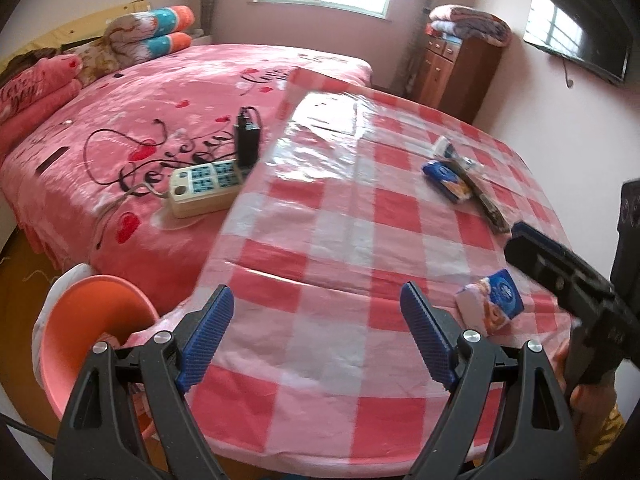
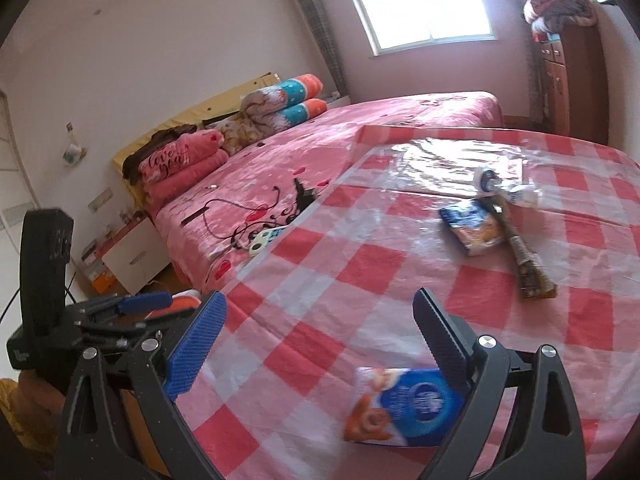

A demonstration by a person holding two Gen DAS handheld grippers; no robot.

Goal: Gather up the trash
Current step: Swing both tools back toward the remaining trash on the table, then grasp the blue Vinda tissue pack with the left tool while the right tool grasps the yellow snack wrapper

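Note:
A blue and pink snack packet (image 1: pixel 490 304) lies near the table's right front; in the right wrist view it (image 2: pixel 404 406) lies under and just inside the right finger (image 2: pixel 440 334). My right gripper (image 2: pixel 320 328) is open and empty above the checked table (image 2: pixel 360 272). Farther back lie a second blue packet (image 2: pixel 472 228), a brown wrapper strip (image 2: pixel 524 260) and a crumpled white piece (image 2: pixel 504 190); they also show in the left wrist view (image 1: pixel 448 180). My left gripper (image 1: pixel 318 312) is open and empty over the table's front left. The orange bin (image 1: pixel 92 336) stands left of the table.
A pink bed (image 1: pixel 160 120) runs along the table's left side with a power strip (image 1: pixel 204 188) and black charger (image 1: pixel 248 136) on it. A wooden cabinet (image 1: pixel 456 72) and a wall TV (image 1: pixel 580 36) stand at the back right.

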